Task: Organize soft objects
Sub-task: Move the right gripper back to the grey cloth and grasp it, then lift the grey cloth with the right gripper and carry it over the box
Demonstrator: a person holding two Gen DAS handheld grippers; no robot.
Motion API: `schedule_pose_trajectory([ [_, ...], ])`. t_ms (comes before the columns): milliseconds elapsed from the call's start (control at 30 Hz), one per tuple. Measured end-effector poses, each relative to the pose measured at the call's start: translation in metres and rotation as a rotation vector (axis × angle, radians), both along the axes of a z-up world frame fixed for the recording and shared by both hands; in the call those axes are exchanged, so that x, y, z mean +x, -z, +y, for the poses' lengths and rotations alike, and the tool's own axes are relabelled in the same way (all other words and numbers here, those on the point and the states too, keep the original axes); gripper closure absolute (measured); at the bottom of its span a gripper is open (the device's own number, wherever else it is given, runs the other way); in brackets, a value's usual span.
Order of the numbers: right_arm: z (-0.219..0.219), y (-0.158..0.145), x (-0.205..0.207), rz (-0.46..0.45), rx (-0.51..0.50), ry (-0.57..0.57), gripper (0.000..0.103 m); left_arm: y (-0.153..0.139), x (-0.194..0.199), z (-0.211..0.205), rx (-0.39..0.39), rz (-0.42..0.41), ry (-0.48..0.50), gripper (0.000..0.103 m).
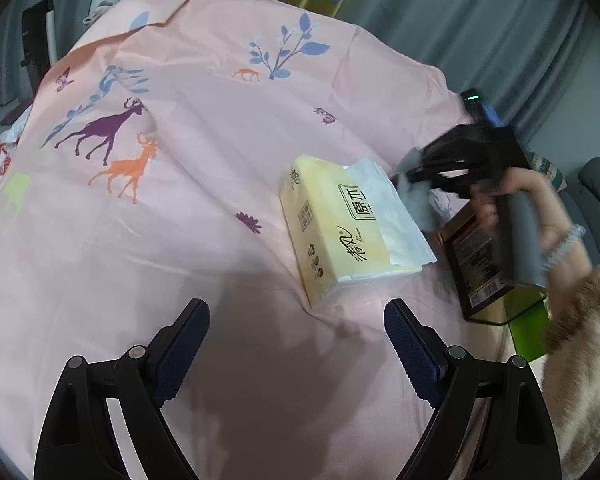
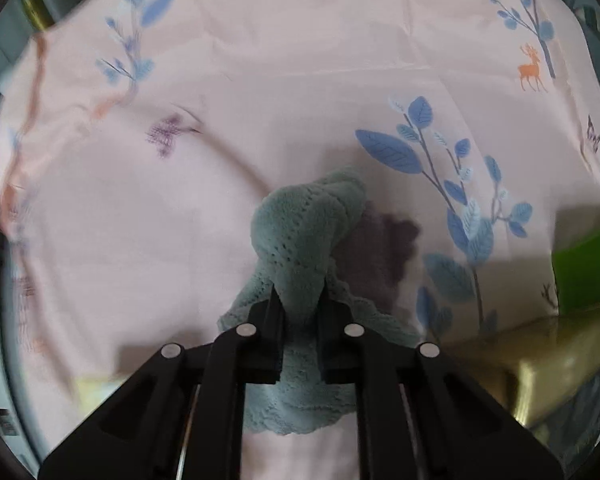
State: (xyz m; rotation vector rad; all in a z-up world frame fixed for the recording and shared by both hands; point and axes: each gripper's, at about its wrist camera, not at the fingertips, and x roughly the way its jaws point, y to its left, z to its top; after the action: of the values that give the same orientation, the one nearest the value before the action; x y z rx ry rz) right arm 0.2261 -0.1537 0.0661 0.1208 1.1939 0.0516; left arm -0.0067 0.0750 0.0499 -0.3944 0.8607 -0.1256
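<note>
Here right gripper (image 2: 300, 300) pinches grey cloth (image 2: 308, 224); left gripper (image 1: 296, 320) gapes empty near tissue pack (image 1: 340, 232)

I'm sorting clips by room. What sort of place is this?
Probably a bedroom at home: a pink bedsheet printed with deer and leaves covers a wide soft surface, grey curtains hang behind it, and a tissue pack lies on the sheet.

"原木" on tissue pack (image 1: 340, 232)
</note>
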Motion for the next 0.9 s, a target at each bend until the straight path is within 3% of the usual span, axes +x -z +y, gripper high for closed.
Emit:
schedule_pose_trajectory([
  [200,-0.024,-0.066,-0.093,-0.121,0.172,-0.109,0.092,-0.007,-0.008,-0.016,-0.018,-0.036,0.065,0.014],
  [267,-0.030,-0.075,-0.130,-0.150,0.200,-0.146,0.091,-0.008,-0.012,-0.026,-0.032,-0.040,0.118,0.014],
  [400,-0.029,-0.065,-0.196,-0.139,0.201,-0.203,0.091,-0.015,-0.023,-0.044,-0.042,-0.068,0.215,0.014],
  [600,-0.029,-0.013,-0.242,-0.020,0.169,-0.201,0.086,-0.015,-0.026,-0.060,-0.069,-0.055,0.305,0.014],
  [667,-0.028,-0.001,-0.249,-0.007,0.142,-0.189,0.075,-0.012,-0.027,-0.067,-0.074,-0.043,0.334,0.014],
  [733,-0.033,0.003,-0.255,-0.021,0.153,-0.150,0.043,-0.009,-0.028,-0.074,-0.086,-0.029,0.366,0.014],
  [900,-0.057,-0.014,-0.265,-0.139,0.220,-0.095,0.025,-0.001,-0.029,-0.096,-0.115,-0.003,0.427,0.014],
])
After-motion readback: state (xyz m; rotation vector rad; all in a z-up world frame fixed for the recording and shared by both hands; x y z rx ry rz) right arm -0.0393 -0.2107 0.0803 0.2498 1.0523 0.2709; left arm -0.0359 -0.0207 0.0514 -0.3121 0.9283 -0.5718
